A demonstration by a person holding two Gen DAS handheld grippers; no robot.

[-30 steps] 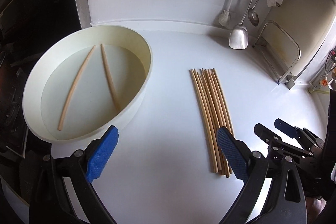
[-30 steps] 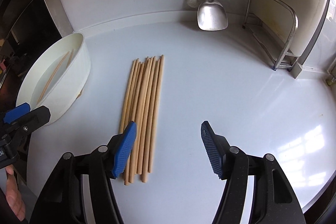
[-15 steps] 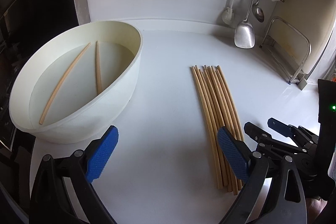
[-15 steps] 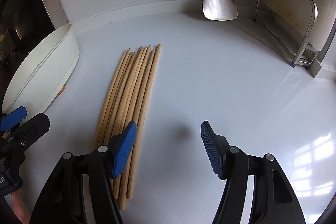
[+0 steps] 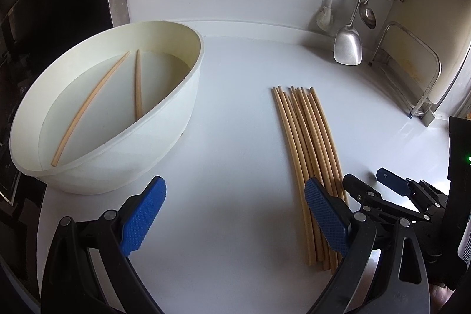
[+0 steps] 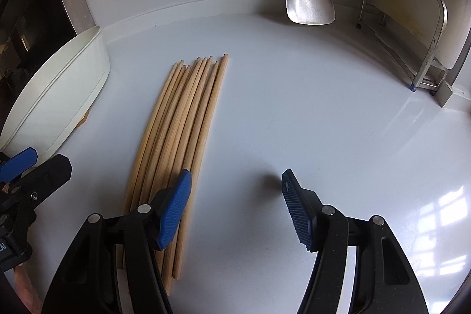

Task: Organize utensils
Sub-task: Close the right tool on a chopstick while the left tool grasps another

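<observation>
Both wrist views look steeply down, close, sharing the chopsticks (image 5: 309,155)

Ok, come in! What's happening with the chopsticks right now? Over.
Left gripper and right gripper open, empty. Chopstick bundle flat on counter; two chopsticks in white bowl. Nothing in the way.

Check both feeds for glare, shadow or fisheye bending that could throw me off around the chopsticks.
Right wrist view: window glare on the countertop far right, well clear of the chopsticks; a soft dark shadow spot sits between the tongs. Left wrist view: no glare; the chopsticks look bowed, which is lens distortion. Both feeds are sharp.
</observation>
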